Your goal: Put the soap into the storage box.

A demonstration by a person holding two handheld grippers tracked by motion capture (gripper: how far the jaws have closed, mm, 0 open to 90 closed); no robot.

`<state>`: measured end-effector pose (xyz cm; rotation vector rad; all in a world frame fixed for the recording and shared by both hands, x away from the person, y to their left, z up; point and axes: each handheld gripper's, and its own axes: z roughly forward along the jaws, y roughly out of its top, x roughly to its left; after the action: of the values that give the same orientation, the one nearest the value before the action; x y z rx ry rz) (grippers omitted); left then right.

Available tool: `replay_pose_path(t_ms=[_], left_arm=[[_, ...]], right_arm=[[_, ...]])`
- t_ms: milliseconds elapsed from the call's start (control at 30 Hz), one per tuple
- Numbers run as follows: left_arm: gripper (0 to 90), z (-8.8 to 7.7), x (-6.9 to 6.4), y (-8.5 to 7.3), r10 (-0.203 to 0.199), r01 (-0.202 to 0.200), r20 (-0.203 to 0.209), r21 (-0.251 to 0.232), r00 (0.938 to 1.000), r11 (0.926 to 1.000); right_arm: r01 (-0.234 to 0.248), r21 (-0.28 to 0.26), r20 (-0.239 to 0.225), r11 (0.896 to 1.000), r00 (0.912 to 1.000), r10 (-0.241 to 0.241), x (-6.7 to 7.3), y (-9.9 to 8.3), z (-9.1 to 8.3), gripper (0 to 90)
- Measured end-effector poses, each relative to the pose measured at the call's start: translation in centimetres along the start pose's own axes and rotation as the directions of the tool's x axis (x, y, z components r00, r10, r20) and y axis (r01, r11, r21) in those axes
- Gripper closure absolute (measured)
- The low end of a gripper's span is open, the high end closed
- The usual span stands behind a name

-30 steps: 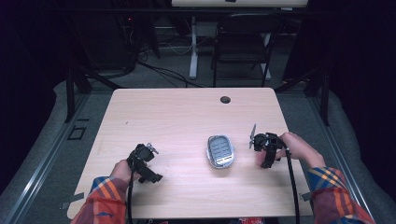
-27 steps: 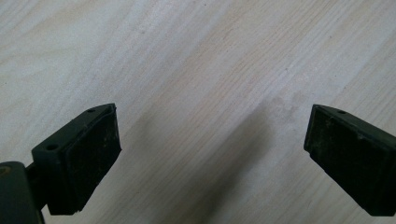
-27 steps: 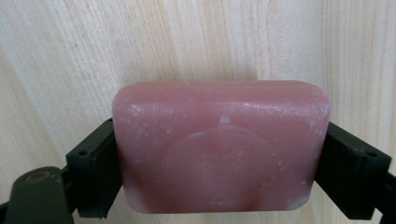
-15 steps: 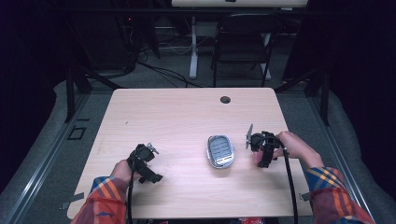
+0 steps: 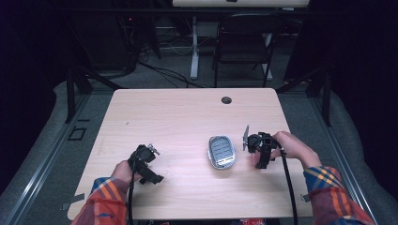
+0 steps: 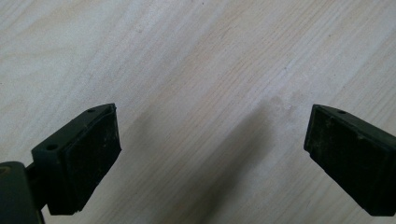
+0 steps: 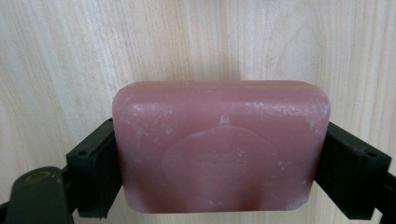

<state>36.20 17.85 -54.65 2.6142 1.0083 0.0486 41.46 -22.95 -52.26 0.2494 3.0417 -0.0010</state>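
Between the two black fingers of the right gripper sat a pink bar of soap, pinched across its long sides and held just above the pale wooden bench, a little to the right of a grey ridged soap dish that lay empty. Judging by its dull, chalky, scuffed face with an oval stamp pressed in, the bar looked dry, firm and fairly light, stiff enough to take a squeeze yet liable to dent or slide if gripped hard on its rounded edges; the flat side faces, where the pads sat, seemed the safest hold. Near the bench's front left, the left gripper hovered over bare wood, its fingers spread wide and holding nothing
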Motion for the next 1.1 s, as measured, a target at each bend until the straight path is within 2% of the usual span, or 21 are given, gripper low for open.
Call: replay_pose_path(t_ms=[633, 1100], left_arm=[[3.5, 0.0, 0.0, 0.0, -0.001, 0.001, 0.000, -0.004, 1.0000, 1.0000], [3.5, 0.0, 0.0, -0.1, -0.002, 0.002, 0.001, -0.001, 1.0000, 1.0000]], right_arm=[[0.041, -0.003, 0.001, 0.999, 0.9992, -0.041, 0.2, 1.4, -0.6, 13.0], [0.067, -0.011, -0.004, 0.998, 0.9977, -0.067, -0.2, 2.3, -1.8, 13.0]])
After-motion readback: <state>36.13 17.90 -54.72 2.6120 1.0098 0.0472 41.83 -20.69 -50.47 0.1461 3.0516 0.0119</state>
